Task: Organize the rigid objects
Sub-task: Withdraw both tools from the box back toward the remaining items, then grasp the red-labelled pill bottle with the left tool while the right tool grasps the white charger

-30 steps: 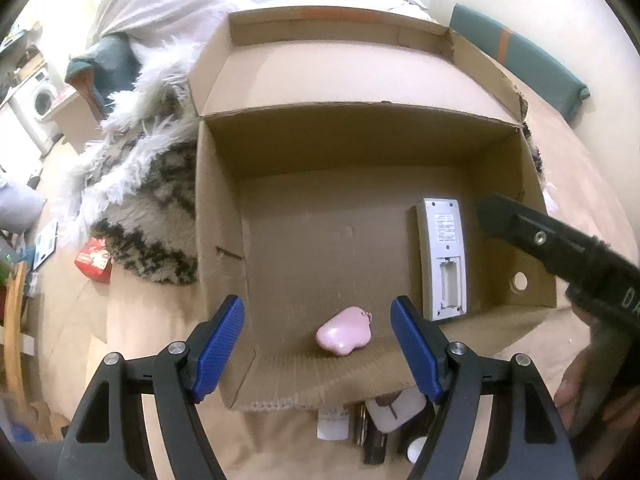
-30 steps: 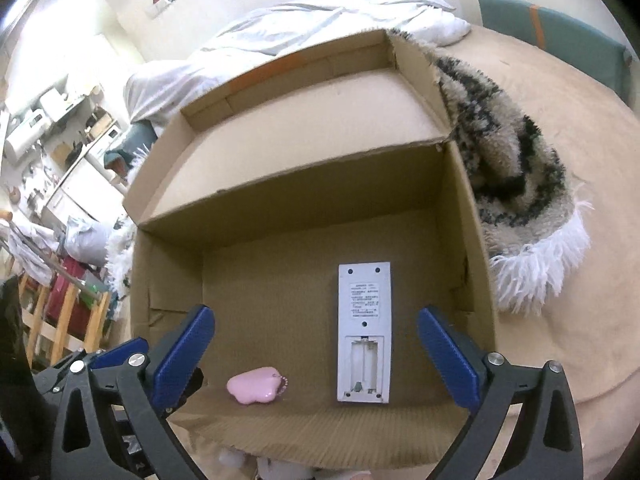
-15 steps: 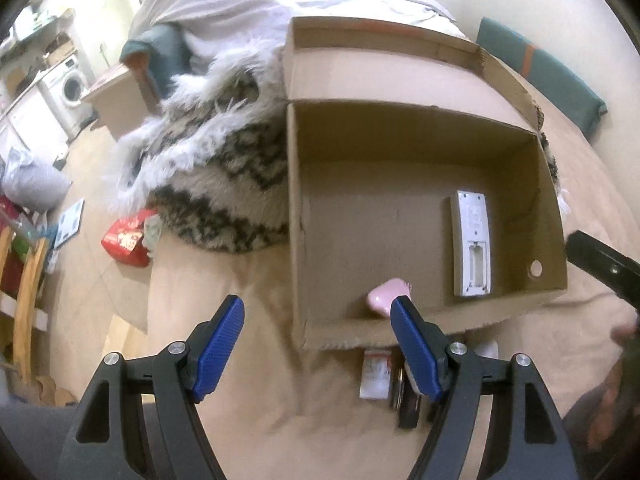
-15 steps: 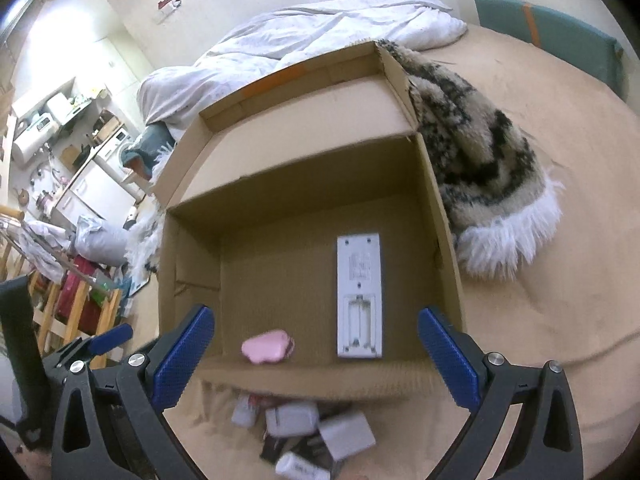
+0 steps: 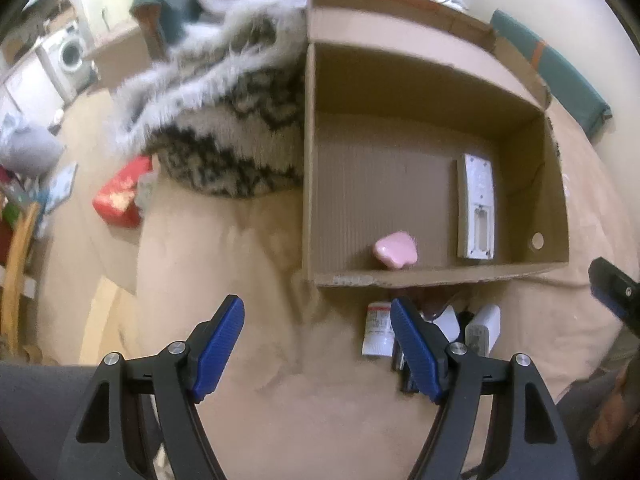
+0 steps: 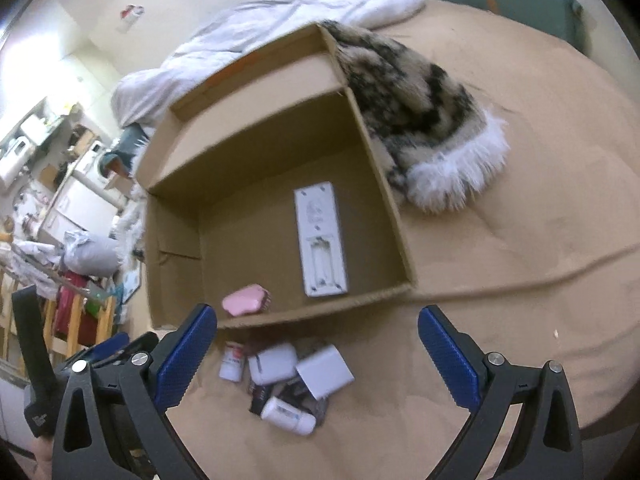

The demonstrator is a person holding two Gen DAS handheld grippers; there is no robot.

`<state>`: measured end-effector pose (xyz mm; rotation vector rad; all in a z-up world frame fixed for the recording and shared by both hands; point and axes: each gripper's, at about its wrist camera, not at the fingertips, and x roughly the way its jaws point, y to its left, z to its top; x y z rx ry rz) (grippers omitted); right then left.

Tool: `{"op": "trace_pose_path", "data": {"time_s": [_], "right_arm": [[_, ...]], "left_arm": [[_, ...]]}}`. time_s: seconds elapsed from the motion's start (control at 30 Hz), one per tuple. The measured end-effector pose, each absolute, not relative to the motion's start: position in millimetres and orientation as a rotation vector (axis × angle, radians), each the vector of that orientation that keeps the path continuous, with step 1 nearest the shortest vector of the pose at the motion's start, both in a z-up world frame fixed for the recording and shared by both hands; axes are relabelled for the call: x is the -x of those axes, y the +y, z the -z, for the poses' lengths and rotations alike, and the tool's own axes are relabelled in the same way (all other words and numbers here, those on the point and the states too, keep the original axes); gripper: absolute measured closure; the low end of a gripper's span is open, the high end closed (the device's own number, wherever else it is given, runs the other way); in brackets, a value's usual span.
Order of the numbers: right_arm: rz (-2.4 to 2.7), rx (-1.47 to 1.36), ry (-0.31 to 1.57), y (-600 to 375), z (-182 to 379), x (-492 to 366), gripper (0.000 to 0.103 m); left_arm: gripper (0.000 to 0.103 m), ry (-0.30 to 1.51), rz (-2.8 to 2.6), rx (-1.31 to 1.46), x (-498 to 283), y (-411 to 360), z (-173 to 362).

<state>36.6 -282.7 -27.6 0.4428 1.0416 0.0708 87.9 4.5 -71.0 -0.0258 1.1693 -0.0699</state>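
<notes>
Two blue-padded tools, left tool [image 5: 318,346] and right tool [image 6: 318,350], both gaping wide and empty, above tan bedspread [image 6: 520,200], white rectangular remote [image 6: 320,240] and pink heart-shaped case [image 6: 245,300] inside open cardboard box [image 6: 376,168], small white chargers and bottles [image 6: 288,376] heaped just outside its near wall.

No text, brand or number is legible. Printed label on the back of the white remote [image 6: 320,236] inside the cardboard box [image 6: 396,216]: lines of print, too blurred to read. Small white bottle [image 6: 232,361] just outside the box's near wall: red-and-white label, unreadable. White tube [image 6: 288,416] nearer than the bottle: dark print, too small to tell.
</notes>
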Motion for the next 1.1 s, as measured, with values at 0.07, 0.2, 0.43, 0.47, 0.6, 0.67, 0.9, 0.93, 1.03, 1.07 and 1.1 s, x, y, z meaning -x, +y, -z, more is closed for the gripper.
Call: {"op": "trace_pose_path", "data": {"time_s": [0.07, 0.2, 0.43, 0.47, 0.6, 0.67, 0.9, 0.93, 1.03, 1.07, 1.1], "right_arm": [[-0.074, -0.464, 1.067, -283, 34, -38, 0.000], [-0.078, -0.475, 1.110, -280, 46, -41, 0.000], [-0.114, -0.485, 1.247, -275, 81, -50, 0.015], [-0.118, -0.482, 1.287, -273, 89, -52, 0.015], [-0.144, -0.359, 1.376, -253, 114, -56, 0.016], [-0.171, -0.330, 1.418, -245, 126, -59, 0.016], [-0.262, -0.194, 1.465, -213, 147, -68, 0.037], [-0.269, -0.168, 1.453, -210, 146, -68, 0.038], [-0.281, -0.149, 1.441, -206, 143, -67, 0.038], [-0.282, -0.154, 1.443, -206, 143, -66, 0.038], [-0.282, -0.153, 1.442, -207, 143, -65, 0.038]], "left_arm": [[0.030, 1.218, 0.074, 0.052, -91, 5, 83], [0.030, 1.292, 0.084, 0.028, -94, -6, 106], [0.032, 1.371, 0.101, -0.012, -109, -38, 137], [0.036, 1.380, 0.102, -0.014, -111, -41, 140], [0.047, 1.430, 0.114, 0.012, -117, -47, 156], [0.048, 1.450, 0.105, 0.005, -118, -49, 163], [0.079, 1.473, 0.101, 0.020, -121, -50, 171], [0.079, 1.478, 0.092, 0.023, -121, -48, 170], [0.079, 1.475, 0.079, 0.025, -119, -44, 171], [0.079, 1.474, 0.078, 0.024, -118, -43, 171], [0.079, 1.472, 0.077, 0.022, -117, -44, 171]]}}
